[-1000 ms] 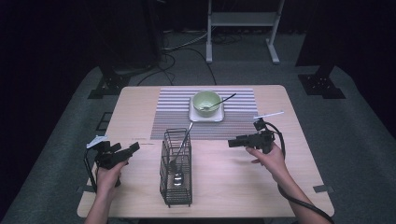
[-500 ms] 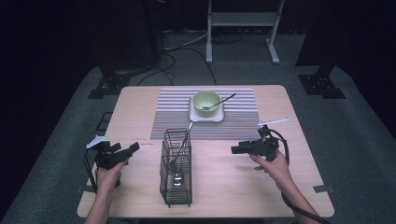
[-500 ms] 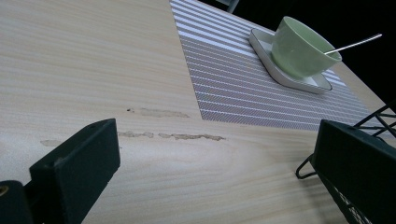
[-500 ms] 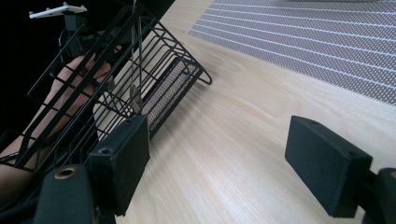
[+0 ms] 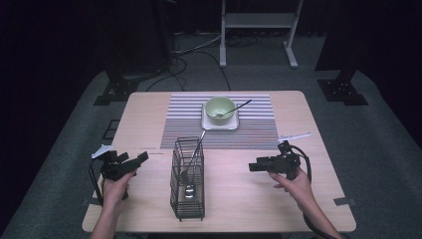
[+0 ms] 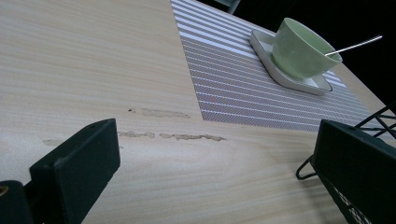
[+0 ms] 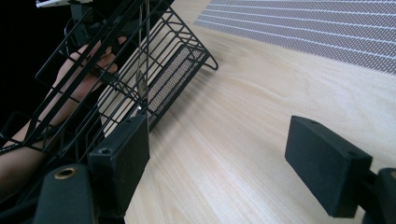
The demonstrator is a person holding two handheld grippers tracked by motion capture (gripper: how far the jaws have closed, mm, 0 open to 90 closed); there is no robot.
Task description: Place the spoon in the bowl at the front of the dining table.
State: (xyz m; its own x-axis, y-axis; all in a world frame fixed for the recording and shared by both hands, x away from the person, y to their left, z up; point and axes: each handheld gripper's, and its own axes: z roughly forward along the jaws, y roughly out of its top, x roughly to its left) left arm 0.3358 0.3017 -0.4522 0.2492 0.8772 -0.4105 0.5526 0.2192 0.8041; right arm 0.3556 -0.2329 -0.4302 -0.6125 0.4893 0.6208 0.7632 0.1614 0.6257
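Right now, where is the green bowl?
In the high view the green bowl sits on a white saucer on the striped mat, at the table's far middle, beyond the wire basket, with a spoon in it.

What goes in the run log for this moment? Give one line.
left gripper: open, empty | right gripper: open, empty, facing wire basket | spoon in basket | second spoon in green bowl

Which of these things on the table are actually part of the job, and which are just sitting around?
Part of the job:
wire basket
spoon in the basket
left gripper, open
right gripper, open

Probably just lying about:
green bowl
spoon in the bowl
white dish
striped mat
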